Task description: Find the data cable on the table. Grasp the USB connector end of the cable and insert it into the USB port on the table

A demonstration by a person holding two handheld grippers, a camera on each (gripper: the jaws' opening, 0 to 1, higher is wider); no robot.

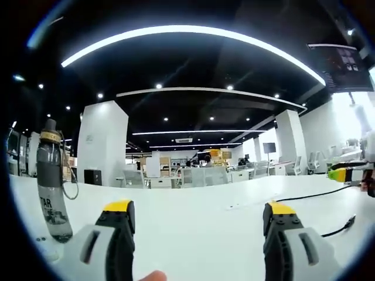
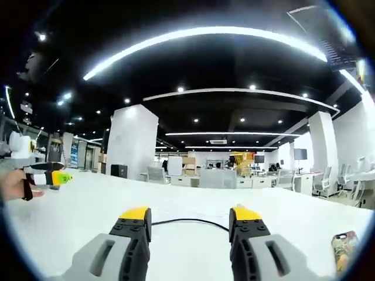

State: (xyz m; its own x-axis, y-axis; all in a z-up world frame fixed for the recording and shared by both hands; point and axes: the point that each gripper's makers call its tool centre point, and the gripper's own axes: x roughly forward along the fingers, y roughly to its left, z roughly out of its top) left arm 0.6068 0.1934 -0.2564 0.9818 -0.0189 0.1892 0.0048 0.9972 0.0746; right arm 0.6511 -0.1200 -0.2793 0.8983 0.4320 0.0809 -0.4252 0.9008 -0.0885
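My left gripper (image 1: pixel 199 212) stands open above the white table (image 1: pixel 193 234), nothing between its yellow-tipped jaws. A black data cable (image 1: pixel 316 194) runs across the table at the right, and one end with a dark connector (image 1: pixel 350 222) lies near the right edge. My right gripper (image 2: pixel 190 215) is also open and empty. The black cable (image 2: pixel 188 222) curves on the table just beyond its jaws. Each gripper shows in the other's view: the right one (image 1: pixel 344 173) at the far right, the left one (image 2: pixel 51 177) at the far left, held by a hand (image 2: pixel 12 184).
A dark translucent water bottle (image 1: pixel 51 184) with a carry loop stands on the table's left. A small white flat strip (image 1: pixel 237 206) lies mid-table. A phone in a patterned case (image 2: pixel 343 246) lies at the lower right. Office desks, chairs and pillars stand beyond the table.
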